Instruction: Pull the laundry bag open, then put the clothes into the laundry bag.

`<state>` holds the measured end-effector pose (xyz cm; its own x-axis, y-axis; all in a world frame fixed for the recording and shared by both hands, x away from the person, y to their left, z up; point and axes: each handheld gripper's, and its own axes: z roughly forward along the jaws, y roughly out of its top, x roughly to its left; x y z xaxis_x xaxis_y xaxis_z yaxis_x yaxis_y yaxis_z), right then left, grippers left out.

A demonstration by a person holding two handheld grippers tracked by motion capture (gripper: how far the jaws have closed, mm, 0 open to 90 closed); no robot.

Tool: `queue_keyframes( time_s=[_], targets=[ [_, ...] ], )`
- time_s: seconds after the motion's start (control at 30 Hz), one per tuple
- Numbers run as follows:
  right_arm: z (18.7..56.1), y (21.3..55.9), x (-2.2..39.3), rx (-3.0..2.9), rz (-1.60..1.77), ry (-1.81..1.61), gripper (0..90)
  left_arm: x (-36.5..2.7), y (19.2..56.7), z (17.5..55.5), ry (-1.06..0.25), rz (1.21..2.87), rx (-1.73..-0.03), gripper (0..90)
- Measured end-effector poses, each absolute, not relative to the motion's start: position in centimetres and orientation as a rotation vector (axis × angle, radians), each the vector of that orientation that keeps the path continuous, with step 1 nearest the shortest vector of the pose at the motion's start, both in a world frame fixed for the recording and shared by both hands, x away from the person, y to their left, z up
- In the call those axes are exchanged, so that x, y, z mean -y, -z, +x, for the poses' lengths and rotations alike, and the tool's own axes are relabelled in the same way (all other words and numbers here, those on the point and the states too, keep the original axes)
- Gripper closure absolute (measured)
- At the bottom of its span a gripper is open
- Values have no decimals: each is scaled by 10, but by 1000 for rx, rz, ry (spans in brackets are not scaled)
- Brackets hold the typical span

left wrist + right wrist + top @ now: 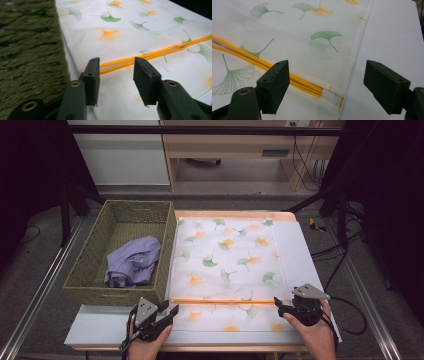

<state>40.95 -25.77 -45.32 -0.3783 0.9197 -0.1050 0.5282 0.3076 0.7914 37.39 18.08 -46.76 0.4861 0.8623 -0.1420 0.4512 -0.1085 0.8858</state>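
A white cloth (230, 255) printed with green and orange ginkgo leaves lies flat on the table, its far half folded toward me. The fold's orange hem (220, 301) runs across the cloth near the front. My left gripper (170, 309) sits at the hem's left end, beside the basket, jaws open and empty. In the left gripper view the hem (160, 52) lies just beyond the open left gripper (116, 75). My right gripper (279, 304) is at the hem's right end, jaws wide apart. In the right gripper view the hem's corner (304, 86) lies under and between the open right gripper (328, 75), untouched.
A green woven basket (90, 270) stands left of the cloth, close to my left gripper, and holds a crumpled lilac garment (134, 262). Its wall (30, 50) looms at the left of the left gripper view. White table surface (100, 325) shows around the cloth.
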Motion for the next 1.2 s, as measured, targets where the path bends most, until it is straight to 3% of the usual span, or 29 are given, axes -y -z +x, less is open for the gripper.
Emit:
queue_keyframes(
  time_s=[0.33,0.47,0.7,1.03,1.2],
  targets=[
    [417,454,235,-2150,1190,-861,191,-171,457,373,-525,1702,-1079,377],
    [421,450,226,-2187,1152,-845,243,-165,455,375,-522,1707,-1076,296],
    [429,442,211,-2218,1026,-909,238,-151,455,380,-520,1755,-1042,155],
    [443,422,187,-2291,881,-897,220,-133,456,387,-492,1853,-975,111],
    [449,422,173,-2347,802,-869,258,-129,455,394,-488,1896,-927,100]
  ],
)
